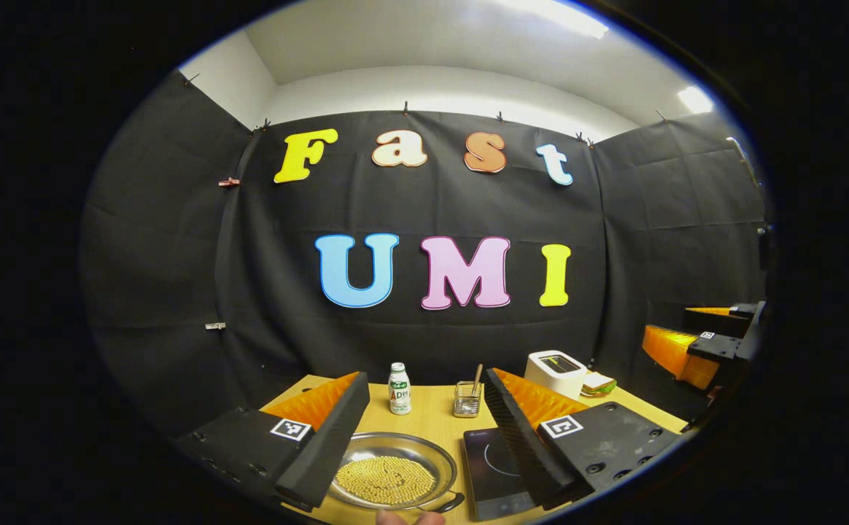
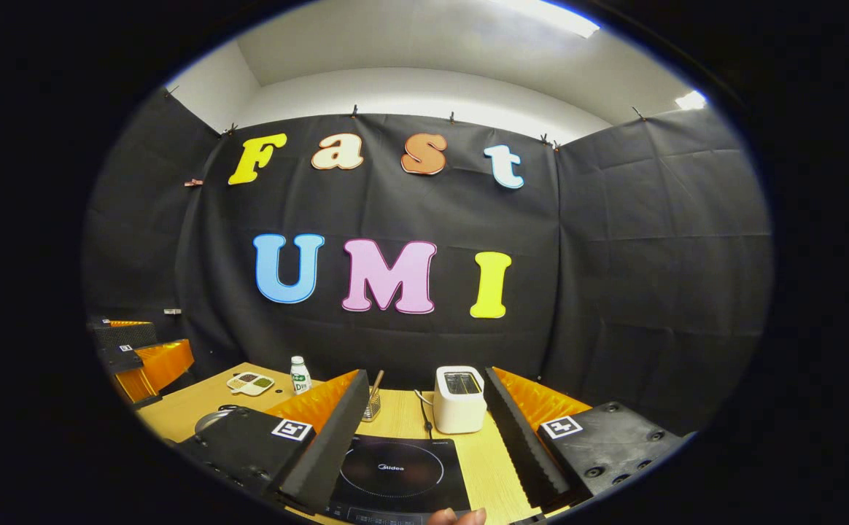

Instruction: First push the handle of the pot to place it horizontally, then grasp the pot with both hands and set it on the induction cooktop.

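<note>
In the left gripper view, the left gripper (image 1: 424, 437) hangs above the near edge of the light wooden table (image 1: 432, 415) with its two fingers spread wide apart, and it holds nothing. Between these fingers, just under them, lies the shallow round metal pot (image 1: 394, 470) filled with small yellow beans; its short dark handle (image 1: 451, 502) points toward the near right side, and it ends close to the flat black induction cooktop (image 1: 496, 467), which lies just to the right of the pot and partly under the right finger. At the bottom edge a fingertip of the person (image 1: 410, 518) shows. Farther ahead, between the fingers, stand a small white bottle with a green label (image 1: 399, 389) and a little clear glass holder with a wooden stick in it (image 1: 467, 397). Beyond the right finger are a white toaster (image 1: 556, 372) and a sandwich (image 1: 599, 384) beside it, and far to the right the other gripper shows in the air. In the right gripper view, the right gripper (image 2: 424, 437) is also wide open and grips nothing; the cooktop lies directly between its fingers, the toaster stands behind it, and a small divided dish with green and yellow portions (image 2: 250, 383) lies far to the left.
</note>
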Demonstrator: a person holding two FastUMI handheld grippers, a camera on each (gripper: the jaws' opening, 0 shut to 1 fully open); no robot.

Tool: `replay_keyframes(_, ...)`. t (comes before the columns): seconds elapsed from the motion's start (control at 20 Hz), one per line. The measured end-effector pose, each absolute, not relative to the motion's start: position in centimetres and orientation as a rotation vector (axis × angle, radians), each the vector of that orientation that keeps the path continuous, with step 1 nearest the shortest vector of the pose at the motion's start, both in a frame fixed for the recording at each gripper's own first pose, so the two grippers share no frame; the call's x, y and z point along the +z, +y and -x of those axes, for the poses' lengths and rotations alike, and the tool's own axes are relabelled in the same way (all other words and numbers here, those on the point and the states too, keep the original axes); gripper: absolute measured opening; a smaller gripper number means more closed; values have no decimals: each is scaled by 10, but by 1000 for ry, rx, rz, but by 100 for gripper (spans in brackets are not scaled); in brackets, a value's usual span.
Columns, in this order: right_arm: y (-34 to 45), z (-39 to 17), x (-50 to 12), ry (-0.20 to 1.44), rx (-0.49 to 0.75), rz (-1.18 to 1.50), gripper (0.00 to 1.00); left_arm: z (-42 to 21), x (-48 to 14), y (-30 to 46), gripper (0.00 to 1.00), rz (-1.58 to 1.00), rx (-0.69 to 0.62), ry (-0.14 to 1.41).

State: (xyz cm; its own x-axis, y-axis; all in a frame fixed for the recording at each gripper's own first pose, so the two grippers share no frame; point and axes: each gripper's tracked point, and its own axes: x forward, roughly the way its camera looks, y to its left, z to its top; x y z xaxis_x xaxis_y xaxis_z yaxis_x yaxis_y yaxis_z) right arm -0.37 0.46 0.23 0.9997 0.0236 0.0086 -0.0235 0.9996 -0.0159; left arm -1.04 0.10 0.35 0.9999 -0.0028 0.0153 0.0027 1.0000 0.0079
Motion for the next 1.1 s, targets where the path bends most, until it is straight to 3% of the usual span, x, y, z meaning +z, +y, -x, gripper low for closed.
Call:
replay_keyframes(0.1, 5, 3, 2, -8, 26, 21, 98, 11, 5, -3, 97, -7, -24, -23)
replay_keyframes(0.4, 4, 4, 2, -12, 29, 40, 98, 20, 2, -13, 5, -25, -110, -4)
replay_keyframes(0.6, 3, 6, -3, -1, 29, 44, 96, 26, -36, -17, 5, 0, -186, 134)
replay_keyframes(1.1, -6, 10, -13, 25, 13, 40, 96, 51, -173, 2, 5, 14, -294, 665)
